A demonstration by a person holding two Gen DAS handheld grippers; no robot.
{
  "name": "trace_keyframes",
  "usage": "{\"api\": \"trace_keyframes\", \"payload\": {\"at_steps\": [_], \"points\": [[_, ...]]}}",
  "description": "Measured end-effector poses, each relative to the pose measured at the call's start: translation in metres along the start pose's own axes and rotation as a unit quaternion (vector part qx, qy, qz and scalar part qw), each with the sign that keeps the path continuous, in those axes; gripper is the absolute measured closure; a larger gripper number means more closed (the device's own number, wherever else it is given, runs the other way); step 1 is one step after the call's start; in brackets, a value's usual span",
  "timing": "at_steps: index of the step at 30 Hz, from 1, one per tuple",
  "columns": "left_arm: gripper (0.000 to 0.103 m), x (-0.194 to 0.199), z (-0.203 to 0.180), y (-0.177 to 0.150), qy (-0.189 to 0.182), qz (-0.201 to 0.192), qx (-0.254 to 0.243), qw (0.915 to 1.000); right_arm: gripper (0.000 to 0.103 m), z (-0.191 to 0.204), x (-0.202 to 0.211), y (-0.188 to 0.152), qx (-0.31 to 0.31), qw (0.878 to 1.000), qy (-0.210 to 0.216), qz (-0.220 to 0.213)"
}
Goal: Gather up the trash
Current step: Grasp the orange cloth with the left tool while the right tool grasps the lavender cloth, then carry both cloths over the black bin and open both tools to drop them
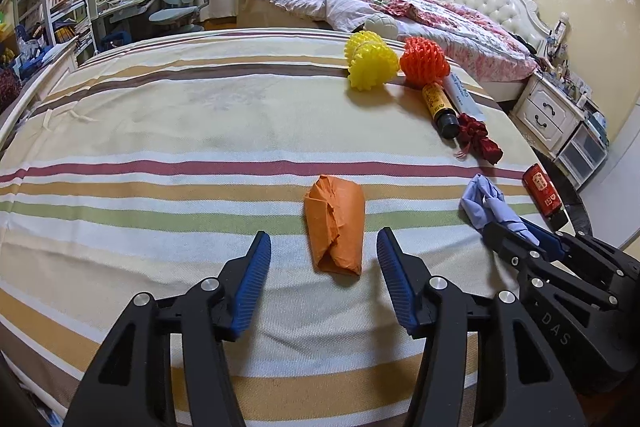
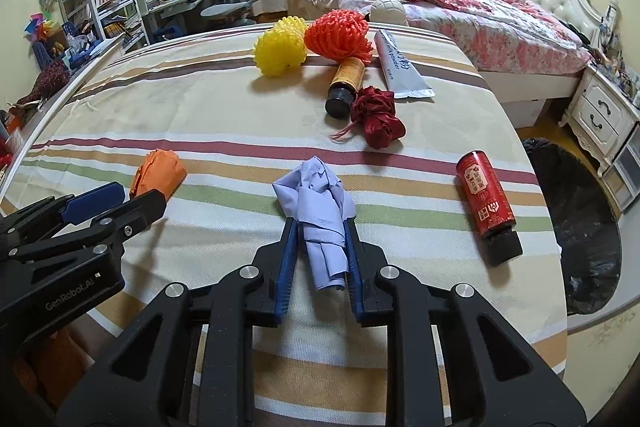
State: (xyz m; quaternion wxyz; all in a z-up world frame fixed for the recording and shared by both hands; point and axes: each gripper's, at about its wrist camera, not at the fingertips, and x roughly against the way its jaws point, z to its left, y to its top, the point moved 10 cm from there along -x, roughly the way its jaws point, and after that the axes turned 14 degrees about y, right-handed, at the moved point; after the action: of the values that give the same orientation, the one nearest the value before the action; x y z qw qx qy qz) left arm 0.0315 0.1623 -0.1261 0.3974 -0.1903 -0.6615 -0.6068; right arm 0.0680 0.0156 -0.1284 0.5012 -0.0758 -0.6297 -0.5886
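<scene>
Right gripper (image 2: 320,231) clamping blue paper wad (image 2: 320,203)

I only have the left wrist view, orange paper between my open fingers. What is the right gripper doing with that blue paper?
Observer: The right gripper is shut on the blue paper wad.
Operator: Any bin nearby?
Observer: Yes, a black-lined trash bin sits on the floor beyond the table's right edge.
Operator: What's on the white tube?
Observer: The print on the white tube reads "milk powder".
</scene>
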Motion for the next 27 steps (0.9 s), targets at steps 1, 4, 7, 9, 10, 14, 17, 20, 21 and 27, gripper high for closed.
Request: {"api": "trace_keyframes", "payload": {"at_steps": [1,4,7,9,10,14,17,20,21,27], "points": [[0.054,0.000,-0.001,0.000,0.001,-0.001,-0.003,1.0000,0.081,-0.001,0.000,0.000,0.000,1.000,0.000,-0.001],[0.072,0.000,-0.003,0.000,0.007,-0.005,-0.014,0.9999,0.081,-0.001,0.000,0.000,-0.001,1.000,0.001,-0.002],[0.076,0.001,-0.005,-0.001,0.008,-0.009,-0.020,0.9997,0.082,-0.002,0.000,0.000,-0.001,1.000,0.001,-0.002],[0.077,0.002,-0.005,-0.001,0.006,-0.011,-0.019,0.9997,0.082,-0.002,0.001,0.000,0.000,1.000,0.001,-0.002],[0.078,0.002,-0.004,-0.001,0.005,-0.011,-0.018,0.9998,0.082,-0.002,0.001,0.001,-0.001,1.000,0.001,-0.004],[0.078,0.005,-0.003,0.001,0.001,-0.014,-0.011,0.9998,0.082,-0.003,0.007,0.003,0.000,1.000,0.001,-0.011],[0.078,0.009,-0.004,0.004,-0.003,-0.019,-0.008,0.9998,0.082,-0.004,0.013,0.005,0.000,1.000,0.000,-0.019],[0.078,0.016,-0.009,0.009,-0.009,-0.028,-0.008,0.9995,0.082,-0.006,0.023,0.010,-0.002,1.000,-0.003,-0.031],[0.078,0.018,-0.012,0.011,-0.011,-0.032,-0.008,0.9994,0.082,-0.008,0.026,0.010,-0.004,0.999,-0.005,-0.035],[0.078,0.034,-0.033,0.027,-0.033,-0.055,-0.013,0.9979,0.082,-0.031,0.050,0.025,-0.018,0.997,-0.025,-0.066]]}}
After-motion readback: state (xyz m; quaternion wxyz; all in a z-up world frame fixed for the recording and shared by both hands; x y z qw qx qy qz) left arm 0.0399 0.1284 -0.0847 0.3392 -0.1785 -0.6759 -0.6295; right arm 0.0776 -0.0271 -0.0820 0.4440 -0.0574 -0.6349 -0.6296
